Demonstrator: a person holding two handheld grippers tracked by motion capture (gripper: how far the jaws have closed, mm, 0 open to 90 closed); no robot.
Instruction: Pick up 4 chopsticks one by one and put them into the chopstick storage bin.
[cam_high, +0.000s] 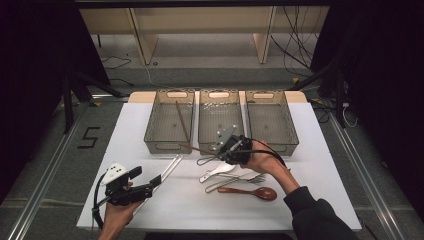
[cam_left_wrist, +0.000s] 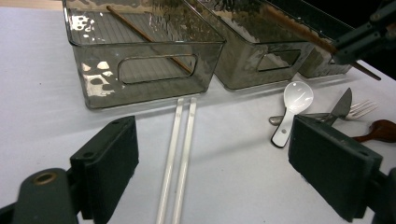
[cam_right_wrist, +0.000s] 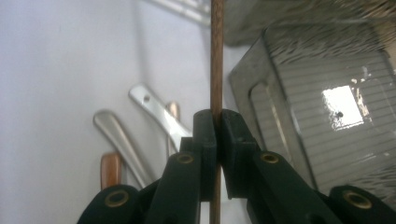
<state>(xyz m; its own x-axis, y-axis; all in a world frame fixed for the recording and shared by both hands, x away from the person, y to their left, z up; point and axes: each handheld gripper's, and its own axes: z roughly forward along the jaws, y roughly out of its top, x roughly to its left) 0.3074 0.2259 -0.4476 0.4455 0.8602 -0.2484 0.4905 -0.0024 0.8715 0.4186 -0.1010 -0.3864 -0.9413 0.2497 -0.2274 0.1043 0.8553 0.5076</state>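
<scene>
Right gripper (cam_right_wrist: 215, 122): jaws pressed together on a brown wooden chopstick (cam_right_wrist: 216, 56), pinched partway along its length so that the stick runs on past the jaws at both ends; in the high view this gripper (cam_high: 220, 148) sits in front of the middle bin with the chopstick (cam_high: 196, 148) lifted off the worktop, pointing left toward the front wall of the left bin. Left gripper (cam_left_wrist: 212, 163): jaws spread wide, nothing between the pads, held low over the worktop (cam_left_wrist: 37, 84) at its front left (cam_high: 152, 182); a pair of white chopsticks (cam_left_wrist: 180, 154) lies on the surface between the open jaws, running away toward the left bin. Beyond: three smoky translucent bins side by side at the back of the worktop, left bin (cam_high: 169, 122), middle bin (cam_high: 220, 120) and right bin (cam_high: 270, 120); a second brown chopstick (cam_high: 183, 122) lies slantwise inside the left bin. Loose cutlery on the worktop just below the right hand (cam_high: 262, 160): a white ceramic spoon (cam_high: 217, 171), a metal fork (cam_high: 240, 179), and a dark wooden spoon (cam_high: 252, 192) nearest the front edge. The handles of these pieces show behind the right gripper's jaws in the right gripper view.
</scene>
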